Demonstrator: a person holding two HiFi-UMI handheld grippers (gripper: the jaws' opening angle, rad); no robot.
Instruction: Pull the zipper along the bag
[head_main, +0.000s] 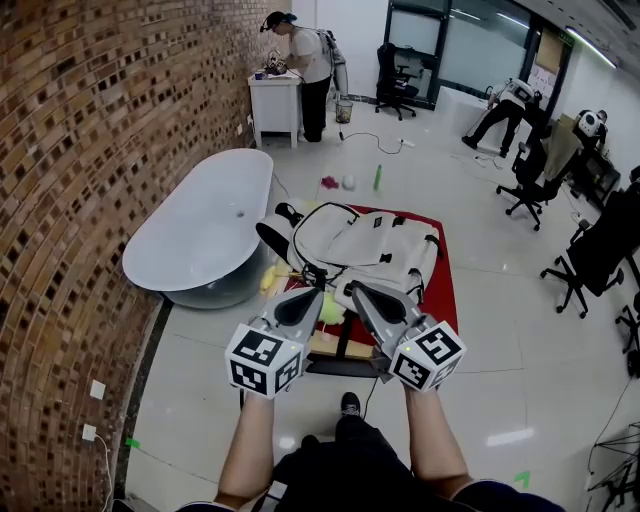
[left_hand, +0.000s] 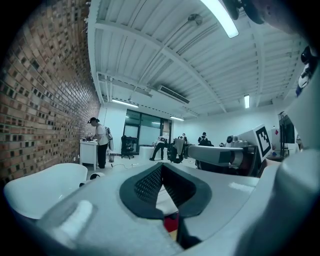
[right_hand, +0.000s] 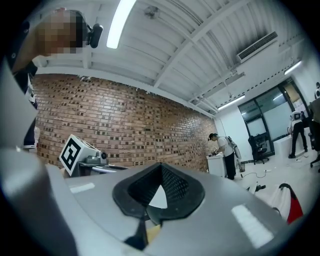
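A white backpack (head_main: 372, 243) with black straps lies flat on a red mat (head_main: 443, 290) on a low table. In the head view both grippers hover side by side over the near end of the mat, short of the bag. My left gripper (head_main: 313, 294) is shut with nothing in it, its dark pads meeting at the tips (left_hand: 161, 166). My right gripper (head_main: 356, 291) is also shut and empty (right_hand: 160, 167). Neither touches the bag. The zipper pull is too small to make out. A strip of white bag and red mat (right_hand: 286, 201) shows low right in the right gripper view.
A white bathtub (head_main: 200, 225) stands left of the table against the brick wall (head_main: 80, 150). A yellow-green object (head_main: 331, 309) lies between the grippers. Office chairs (head_main: 595, 255) stand to the right. A person works at a white desk (head_main: 275, 105) at the back.
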